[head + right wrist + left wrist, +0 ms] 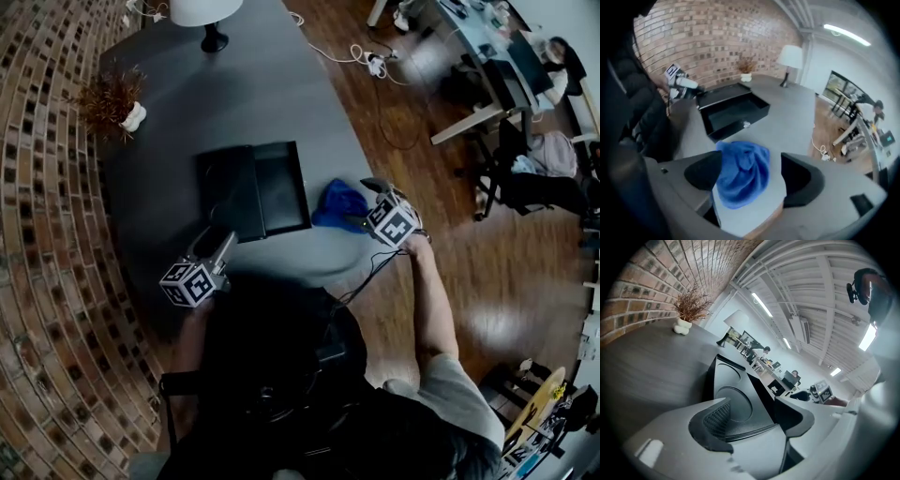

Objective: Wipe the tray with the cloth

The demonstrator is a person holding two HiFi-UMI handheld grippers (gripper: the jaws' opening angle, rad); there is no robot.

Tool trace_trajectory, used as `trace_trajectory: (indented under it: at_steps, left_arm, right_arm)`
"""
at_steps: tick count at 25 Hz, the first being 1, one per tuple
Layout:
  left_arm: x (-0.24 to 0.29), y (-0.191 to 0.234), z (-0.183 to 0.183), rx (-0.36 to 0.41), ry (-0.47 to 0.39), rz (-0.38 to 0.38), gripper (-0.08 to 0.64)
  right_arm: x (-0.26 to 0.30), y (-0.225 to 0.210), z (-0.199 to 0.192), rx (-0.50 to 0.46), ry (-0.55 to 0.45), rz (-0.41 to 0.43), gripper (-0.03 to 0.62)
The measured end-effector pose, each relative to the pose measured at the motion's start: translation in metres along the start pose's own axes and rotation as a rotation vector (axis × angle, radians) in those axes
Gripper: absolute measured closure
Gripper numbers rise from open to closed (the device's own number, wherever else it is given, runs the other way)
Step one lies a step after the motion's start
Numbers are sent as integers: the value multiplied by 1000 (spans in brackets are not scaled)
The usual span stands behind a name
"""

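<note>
The black tray [281,183] lies in the middle of the dark table, with round hollows in it [733,401]. My left gripper [220,240] sits at its near left corner, and in the left gripper view the tray's rim runs between the jaws of this gripper [754,420], which is shut on it. The blue cloth [338,205] lies crumpled on the table just right of the tray, near the table's edge. My right gripper [368,202] is at the cloth with its jaws wide open. The cloth [740,171] lies loose between them [752,177].
A white lamp [207,17] stands at the table's far end and a dried plant in a white pot [114,100] by the brick wall on the left. Wooden floor with cables [373,63] and desks lies to the right of the table's edge.
</note>
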State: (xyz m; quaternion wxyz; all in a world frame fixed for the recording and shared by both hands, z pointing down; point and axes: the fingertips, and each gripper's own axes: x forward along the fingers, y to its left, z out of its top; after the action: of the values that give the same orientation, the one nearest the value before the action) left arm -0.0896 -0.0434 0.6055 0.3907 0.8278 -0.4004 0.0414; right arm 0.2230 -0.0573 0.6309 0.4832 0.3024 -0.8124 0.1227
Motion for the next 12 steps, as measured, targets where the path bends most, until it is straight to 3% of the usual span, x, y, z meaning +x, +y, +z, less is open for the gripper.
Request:
trace_trajectory:
  at_steps: [2,5,6,7,9,12]
  left_arm:
    - [1,-2,-1,1,8,1,281]
    - [2,-4,-2,-5,3,2,281]
    - [2,-4,-2,-6,3,0,281]
    - [2,-4,-3,-5,6,-2,281]
    - [3,-5,-3,1,13,-9,281]
    - [2,-3,-4,-2,14,-15,281]
  right_arm:
    - [16,35,-11,-151,107,49,183]
    - [55,54,-37,-329,224,38,196]
    - [62,51,-42,-320,233,39,269]
    - [61,46,-42,-276,239,47,376]
    - [38,32,-17,-141,218,60,407]
    - [5,17,85,149,-45,115,408]
